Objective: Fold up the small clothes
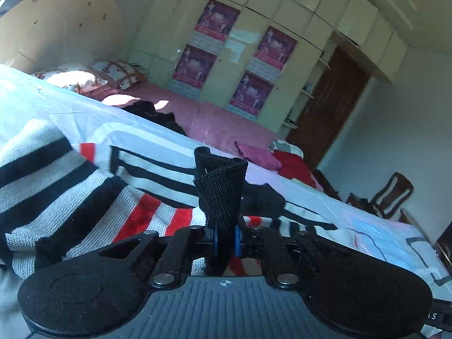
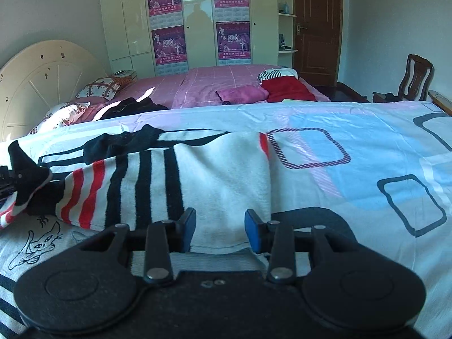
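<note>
Striped sweater (image 2: 197, 175) lies on the patterned bedsheet (image 2: 353, 130). Left claw (image 1: 224, 237) clenched on its black cuff (image 1: 220, 186); right claw (image 2: 220, 230) released, straddling its hem.

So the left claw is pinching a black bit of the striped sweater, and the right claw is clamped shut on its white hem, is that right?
Not quite. The left claw does pinch a black bit of the striped sweater, but the right claw is not clamped: the right wrist view shows its blue pads standing apart, with the white hem lying loose between them.
</note>
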A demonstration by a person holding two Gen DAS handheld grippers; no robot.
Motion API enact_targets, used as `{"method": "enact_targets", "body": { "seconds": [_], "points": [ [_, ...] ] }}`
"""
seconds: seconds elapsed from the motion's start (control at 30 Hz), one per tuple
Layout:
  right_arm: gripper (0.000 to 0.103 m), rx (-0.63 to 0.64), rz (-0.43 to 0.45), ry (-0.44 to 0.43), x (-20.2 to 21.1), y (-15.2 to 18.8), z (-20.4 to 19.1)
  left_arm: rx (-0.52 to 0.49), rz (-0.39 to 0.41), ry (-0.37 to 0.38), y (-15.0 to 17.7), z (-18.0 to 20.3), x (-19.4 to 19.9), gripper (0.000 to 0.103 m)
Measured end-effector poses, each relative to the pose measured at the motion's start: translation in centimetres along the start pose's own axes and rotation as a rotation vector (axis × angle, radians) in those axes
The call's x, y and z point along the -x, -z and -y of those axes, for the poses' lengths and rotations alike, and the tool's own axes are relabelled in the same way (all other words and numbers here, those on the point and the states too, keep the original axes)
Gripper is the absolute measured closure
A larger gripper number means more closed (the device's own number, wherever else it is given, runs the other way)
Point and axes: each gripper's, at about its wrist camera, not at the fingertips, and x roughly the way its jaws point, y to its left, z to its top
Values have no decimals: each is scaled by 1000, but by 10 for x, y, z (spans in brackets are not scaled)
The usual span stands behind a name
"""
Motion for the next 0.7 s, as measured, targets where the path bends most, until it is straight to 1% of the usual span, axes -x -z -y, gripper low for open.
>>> {"method": "enact_targets", "body": {
  "seconds": [0.03, 0.07, 0.1, 0.13, 0.17, 0.2, 0.23, 0.27, 0.33, 0.4, 0.5, 0.57, 0.6, 0.67, 0.7],
  "points": [
    [65, -8, 0, 5, 1, 0, 6, -19, -16, 1, 2, 10, -6, 93],
    [64, -16, -1, 8, 2, 0, 12, -35, -50, 5, 5, 21, -15, 92],
    [64, -23, -4, 12, 2, 0, 17, -51, -91, 5, 9, 29, -24, 92],
    [64, -30, -8, 15, 3, 1, 22, -71, -139, -5, 13, 38, -32, 89],
    [64, -37, -7, 15, 4, 1, 27, -96, -163, -9, 17, 47, -36, 66],
    [64, -44, -7, 15, 4, 1, 30, -111, -144, 16, 20, 51, -29, 50],
    [63, -50, -4, 14, 5, 0, 34, -117, -110, 46, 20, 54, -18, 22],
    [63, -54, -1, 14, 6, 0, 36, -125, -70, 44, 21, 58, -4, 18],
    [63, -71, 5, 3, 6, -1, 38, -151, -38, 6, 21, 56, 21, 18],
    [62, -95, 7, -35, 4, -2, 36, -127, 3, -52, 22, 37, 54, 19],
    [66, -116, 0, -136, 0, -2, 18, -122, 46, -202, 25, -5, 98, 19],
    [66, -139, -19, -224, -9, -1, -2, -149, 46, -313, 26, -36, 116, 27],
    [66, -152, -31, -260, -14, -1, -11, -149, 37, -350, 26, -49, 122, 27],
    [64, -180, -62, -335, -27, -2, -36, -125, 10, -404, 19, -79, 122, 27],
    [64, -185, -73, -355, -33, -3, -46, -121, -3, -412, 15, -91, 119, 27]
  ]
}}
